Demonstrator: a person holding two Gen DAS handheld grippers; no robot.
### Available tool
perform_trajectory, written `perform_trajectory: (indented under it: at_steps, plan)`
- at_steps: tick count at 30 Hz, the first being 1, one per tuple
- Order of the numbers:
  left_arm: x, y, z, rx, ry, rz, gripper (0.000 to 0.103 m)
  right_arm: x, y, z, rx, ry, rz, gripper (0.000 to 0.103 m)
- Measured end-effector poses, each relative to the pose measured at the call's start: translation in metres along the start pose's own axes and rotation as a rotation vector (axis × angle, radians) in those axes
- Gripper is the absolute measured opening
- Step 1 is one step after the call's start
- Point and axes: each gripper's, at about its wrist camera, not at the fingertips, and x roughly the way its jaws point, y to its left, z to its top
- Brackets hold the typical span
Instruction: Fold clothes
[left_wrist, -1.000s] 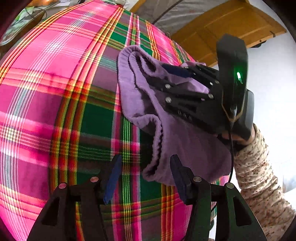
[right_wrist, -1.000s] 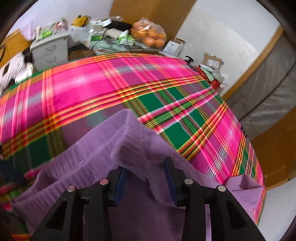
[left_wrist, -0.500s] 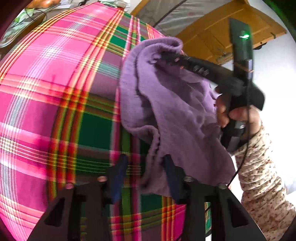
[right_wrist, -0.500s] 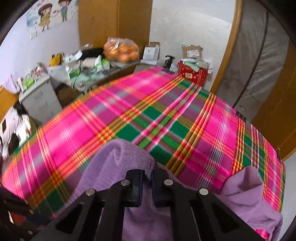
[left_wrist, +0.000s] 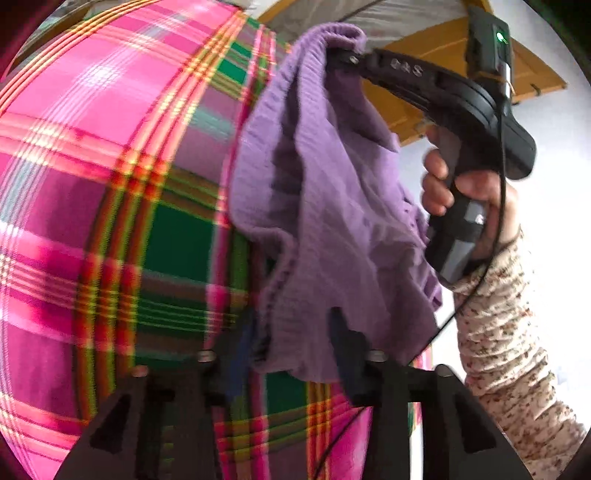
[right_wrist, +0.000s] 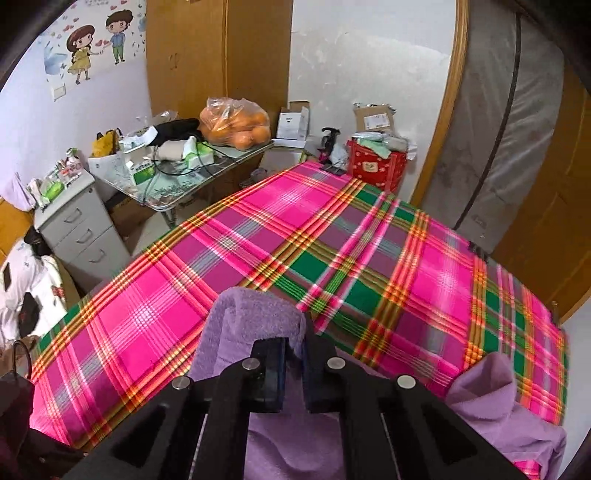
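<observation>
While two hand-held grippers, left and right, clamp one purple garment.

The garment hangs above the bedspread, pinched at its upper edge in the right gripper, its lower hem between the fingers of the left gripper. Behind the bed stands a cluttered table, a drawer cabinet to its left.
</observation>
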Motion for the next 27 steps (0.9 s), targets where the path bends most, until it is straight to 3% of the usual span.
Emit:
perform_trajectory:
  at_steps: [3,5,6,7,11,14,19,27]
  plan:
    - [-0.002,0.005,-0.003,0.006,0.01,-0.031,0.047,-0.001,-0.005,-0.001,0.018,-0.001,-0.023,0.007]
    - [-0.005,0.009,-0.006,0.014,0.019,-0.046,0.039,0.001,-0.011,-0.001,0.049,-0.001,-0.028,0.007]
    - [-0.006,0.009,-0.009,0.022,0.025,-0.046,0.021,0.002,-0.012,-0.001,0.061,0.001,-0.025,0.007]
    - [-0.006,0.008,-0.011,0.029,0.032,-0.047,0.013,0.002,-0.012,-0.001,0.066,0.002,-0.023,0.007]
    - [-0.008,0.007,-0.021,0.057,0.051,-0.051,0.012,-0.001,-0.005,-0.002,0.042,0.002,-0.037,0.007]
    - [-0.024,0.011,-0.021,0.087,0.021,-0.056,0.012,-0.002,-0.003,-0.002,0.037,-0.006,-0.046,0.007]
    - [-0.043,0.017,-0.014,0.082,-0.044,-0.052,0.012,-0.001,-0.003,-0.006,0.046,0.003,-0.043,0.007]
    - [-0.065,0.029,0.015,0.031,-0.17,-0.065,0.021,-0.003,-0.007,-0.008,0.06,0.001,-0.036,0.007]
